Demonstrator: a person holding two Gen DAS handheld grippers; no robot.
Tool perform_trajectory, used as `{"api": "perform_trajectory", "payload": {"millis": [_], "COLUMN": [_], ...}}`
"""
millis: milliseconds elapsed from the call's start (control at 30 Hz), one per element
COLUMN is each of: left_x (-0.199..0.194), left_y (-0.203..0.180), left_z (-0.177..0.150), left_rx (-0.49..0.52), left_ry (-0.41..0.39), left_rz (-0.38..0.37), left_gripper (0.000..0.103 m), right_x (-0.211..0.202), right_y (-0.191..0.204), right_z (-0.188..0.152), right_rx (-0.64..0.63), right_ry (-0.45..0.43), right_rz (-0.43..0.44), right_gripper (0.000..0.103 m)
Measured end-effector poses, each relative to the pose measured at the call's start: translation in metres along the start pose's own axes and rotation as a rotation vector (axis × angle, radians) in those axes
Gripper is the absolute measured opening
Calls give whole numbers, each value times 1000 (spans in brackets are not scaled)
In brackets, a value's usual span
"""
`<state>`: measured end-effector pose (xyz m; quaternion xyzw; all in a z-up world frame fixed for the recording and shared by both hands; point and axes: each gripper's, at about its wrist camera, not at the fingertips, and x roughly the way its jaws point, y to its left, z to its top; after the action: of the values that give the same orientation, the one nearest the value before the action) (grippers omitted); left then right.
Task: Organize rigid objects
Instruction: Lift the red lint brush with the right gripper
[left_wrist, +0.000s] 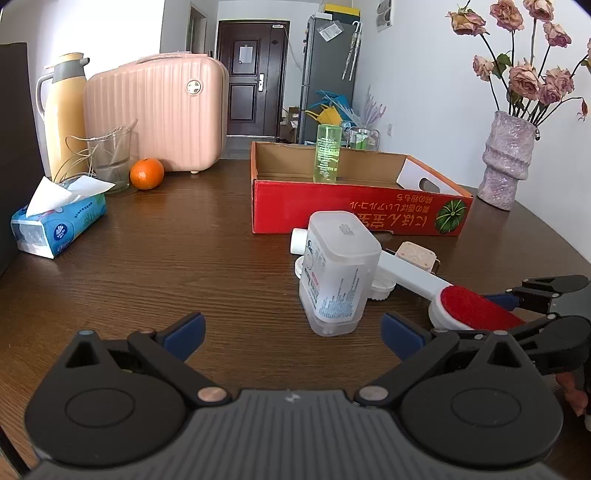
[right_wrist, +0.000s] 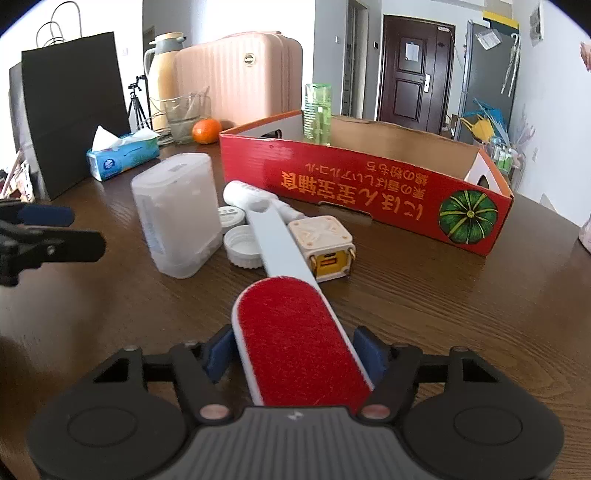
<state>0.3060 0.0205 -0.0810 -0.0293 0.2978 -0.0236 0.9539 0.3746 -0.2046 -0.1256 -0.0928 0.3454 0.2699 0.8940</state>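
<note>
Closest to me, the right gripper (right_wrist: 295, 356) has its blue pads pressed against both edges of the lint brush (right_wrist: 295, 343), clamped around the red-velvet head, which lies flat on the wooden table (right_wrist: 443, 295). The brush's white handle runs away from the jaws, its far end resting among the other clutter. To lift it cleanly I would raise it straight up first, since the handle lies just beside the small cream charger cube (right_wrist: 325, 247) and over a white jar lid (right_wrist: 240, 247); dragging it sideways would likely knock them about. The grip sits at one end, so the long handle may droop; keeping the wrist tilted up a touch should help.

The left gripper (left_wrist: 291, 332) hangs open and empty, jaws spread wide, just short of the frosted plastic container (left_wrist: 338, 273) standing upright on the table. It looks ready for that one next.

Beyond the pile sits the red cardboard tray (right_wrist: 369, 184), with a green bottle (right_wrist: 317, 114) already upright inside. That seems the place for the brush: carry it over the near wall and lay it along the tray's length.
</note>
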Motion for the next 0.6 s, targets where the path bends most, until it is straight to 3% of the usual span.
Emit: {"api": "perform_trajectory", "payload": {"millis": [233, 600], "left_x": [-2, -10], "left_y": [0, 0], "left_z": [0, -1], "left_rx": [-3, -4], "left_ry": [-6, -34], "left_rz": [-2, -12], "left_gripper": [103, 103], "right_x": [-7, -32], "right_y": [17, 31], "right_z": [-5, -14], "right_rx": [-23, 47], "right_ry": [-27, -127], "right_rz": [-14, -79], "right_gripper": [56, 55]}}
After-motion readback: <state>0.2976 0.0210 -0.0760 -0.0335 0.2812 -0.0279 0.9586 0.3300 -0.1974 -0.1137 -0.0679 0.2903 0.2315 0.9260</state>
